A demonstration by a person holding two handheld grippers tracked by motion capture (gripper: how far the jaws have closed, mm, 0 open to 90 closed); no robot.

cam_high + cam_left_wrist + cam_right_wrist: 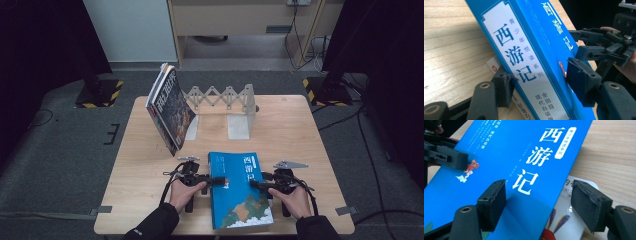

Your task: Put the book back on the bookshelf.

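1. Left hand-held gripper (218, 181): you are holding it at the left edge of the blue book (240, 190), with its jaws set on either side of the book's spine. In the left gripper view one pad is sitting on the front cover and the other is tucked under the back, touching the book on both sides, so it is gripping the book.
2. Right hand-held gripper (256, 184): you are holding it at the book's right edge. In the right gripper view one pad is resting on the cover while the other is standing apart from the book, off its edge, so its jaws are standing parted and not gripping.
3. Between your two hand-held grippers the blue book is lying on the tabletop (140, 165), with the spine side tilted up.
4. Beyond the left hand-held gripper, a group of books (169, 107) is leaning against a folding book rack (225, 102) at the far side of the tabletop.
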